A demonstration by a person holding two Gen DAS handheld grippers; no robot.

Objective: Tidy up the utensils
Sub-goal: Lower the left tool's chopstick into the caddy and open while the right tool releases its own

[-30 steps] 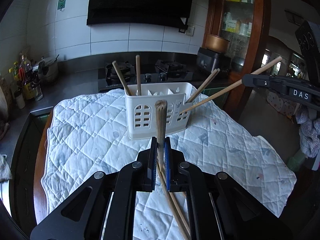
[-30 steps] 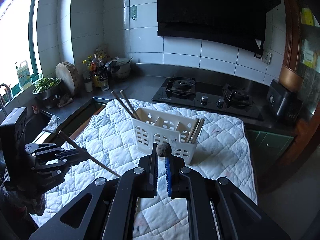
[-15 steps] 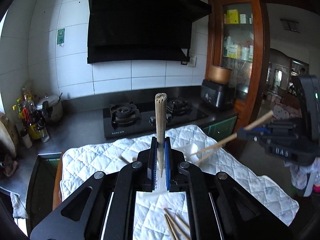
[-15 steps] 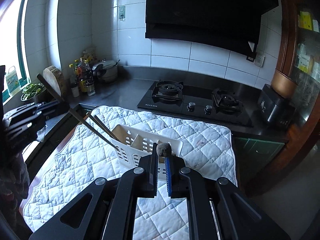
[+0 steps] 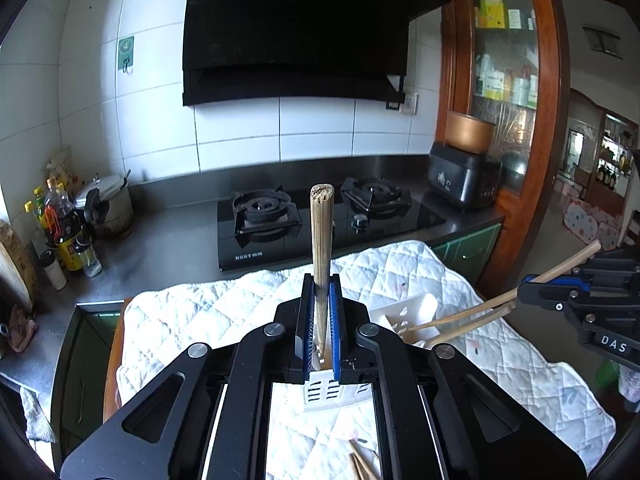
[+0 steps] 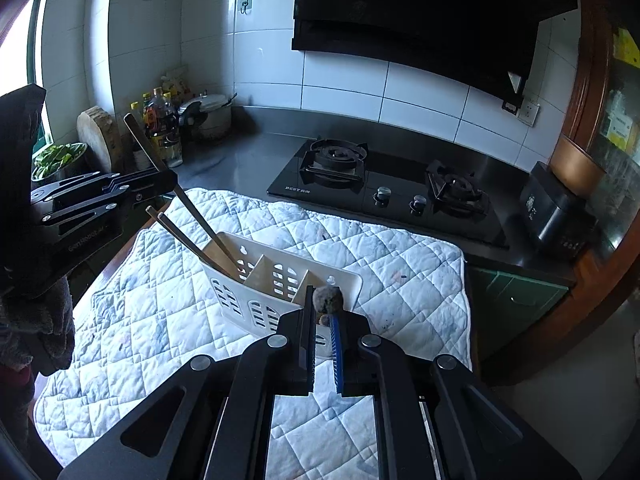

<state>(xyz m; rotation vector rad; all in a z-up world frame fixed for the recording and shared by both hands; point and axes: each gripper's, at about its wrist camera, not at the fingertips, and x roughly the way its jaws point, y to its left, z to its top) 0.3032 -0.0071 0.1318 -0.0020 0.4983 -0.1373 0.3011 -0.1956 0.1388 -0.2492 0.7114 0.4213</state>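
The left chopstick [image 5: 322, 240] now stands nearly upright above the white caddy [image 6: 276, 280], its lower end dropping into the end compartment where a second ago it hung over bare quilt [image 6: 400, 248]; I judge insertion has begun; it sits clenched between the blue pads of the left gripper [image 5: 321, 320]; the right chopstick [image 5: 560, 268] slants towards the caddy's opposite end, closer than before, grasped by the right gripper [image 6: 322, 328], whose jaws are clamped on it; loose chopsticks [image 5: 360, 464] lie on the quilt below.

Black gripper [image 5: 321, 320], blue pads, perhaps ribbed
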